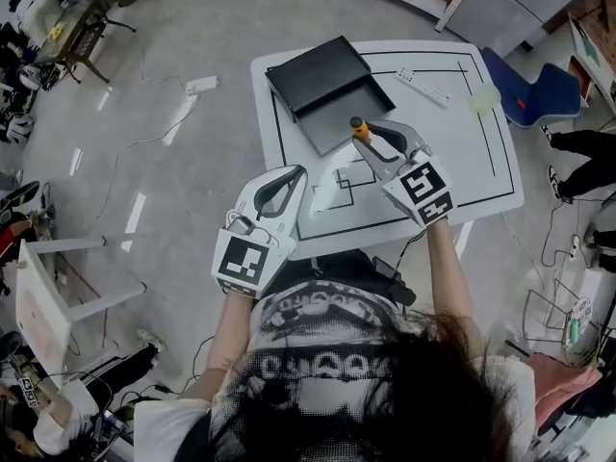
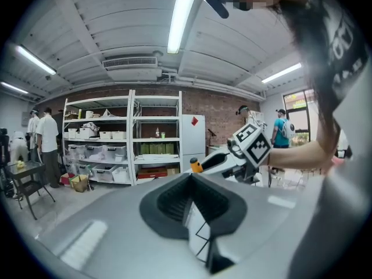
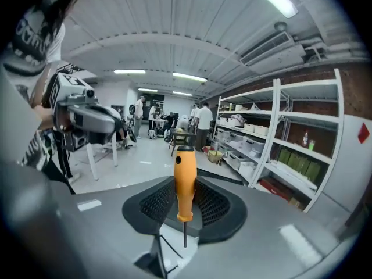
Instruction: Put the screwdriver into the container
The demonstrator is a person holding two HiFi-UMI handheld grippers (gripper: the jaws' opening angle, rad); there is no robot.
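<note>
An orange-handled screwdriver (image 1: 358, 128) is clamped by its handle in my right gripper (image 1: 365, 133), which is shut on it. In the right gripper view the screwdriver (image 3: 185, 185) stands upright between the dark pads (image 3: 216, 205), its thin blade pointing down. It hovers at the near right edge of the black container (image 1: 337, 123), an open tray with its lid (image 1: 318, 70) behind it. My left gripper (image 1: 296, 173) hangs over the table's near left corner with its tips together and nothing in them. In the left gripper view, the left gripper (image 2: 192, 182) points toward the right gripper (image 2: 247, 150).
The white table (image 1: 452, 162) carries black lines, a white remote (image 1: 423, 87) and a pale green pad (image 1: 484, 99) at the far right. A blue seat (image 1: 534, 89) and a person's legs (image 1: 587, 147) are to the right. A power strip (image 1: 200, 85) lies on the floor.
</note>
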